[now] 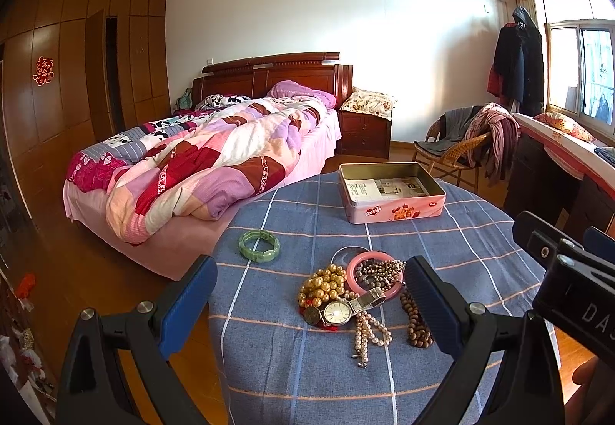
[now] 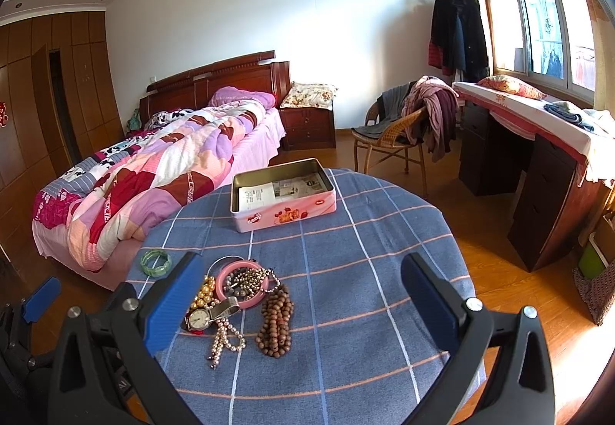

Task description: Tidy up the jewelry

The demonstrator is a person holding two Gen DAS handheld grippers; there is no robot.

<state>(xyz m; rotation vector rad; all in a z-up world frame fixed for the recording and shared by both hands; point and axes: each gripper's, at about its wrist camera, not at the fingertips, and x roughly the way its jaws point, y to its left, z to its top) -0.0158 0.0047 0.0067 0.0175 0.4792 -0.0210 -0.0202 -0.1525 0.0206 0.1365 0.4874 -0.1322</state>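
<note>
Jewelry pile (image 1: 357,294) between left tongs (image 1: 309,304) | right tongs (image 2: 303,304) beside | both spread

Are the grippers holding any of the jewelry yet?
No, nothing is held. The left gripper and right gripper are both open above the table, and the jewelry pile lies untouched on the cloth.

A home bedroom: an unmade bed (image 1: 215,155) with a wooden headboard, a built-in wardrobe (image 1: 69,79), and a nightstand (image 2: 307,125).
</note>
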